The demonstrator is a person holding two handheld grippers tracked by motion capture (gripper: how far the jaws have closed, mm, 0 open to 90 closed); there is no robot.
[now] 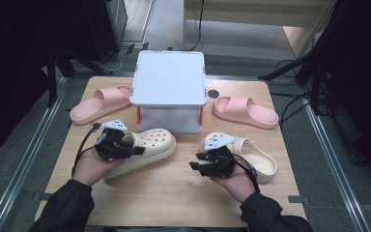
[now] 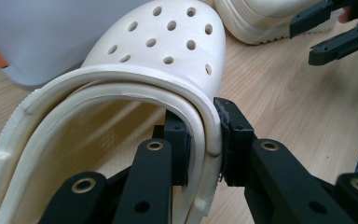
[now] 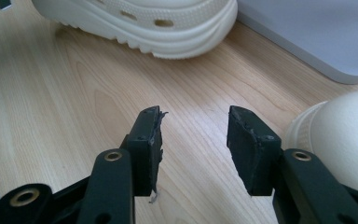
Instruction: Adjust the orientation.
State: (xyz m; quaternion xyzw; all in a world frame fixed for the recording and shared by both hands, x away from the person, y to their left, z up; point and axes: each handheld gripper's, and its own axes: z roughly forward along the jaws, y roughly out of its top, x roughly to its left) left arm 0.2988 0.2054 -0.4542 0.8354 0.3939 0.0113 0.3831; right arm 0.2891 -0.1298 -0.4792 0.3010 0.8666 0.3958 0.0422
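Two cream clogs lie on the bench nearest to the person, one beside each hand. The left tool (image 2: 204, 140) pinches the left clog (image 1: 145, 147) at the side wall and the folded heel strap, one pad inside the opening and one outside. The right tool (image 3: 193, 140) stands spread with nothing between its pads, over bare wood just beside the right clog (image 1: 253, 157).

I judge the clog to be light foam: soft enough to bend a little under the pads, not fragile, and its matte surface should not slip easily. The thin wall at the opening is a good place to take hold, because the toe is too round and wide.

Farther away stands one grey box (image 1: 169, 79) with a white lid, in the middle of the bench (image 1: 174, 193). Two pink slippers lie beside it, the left slipper (image 1: 101, 104) and the right slipper (image 1: 245, 112).
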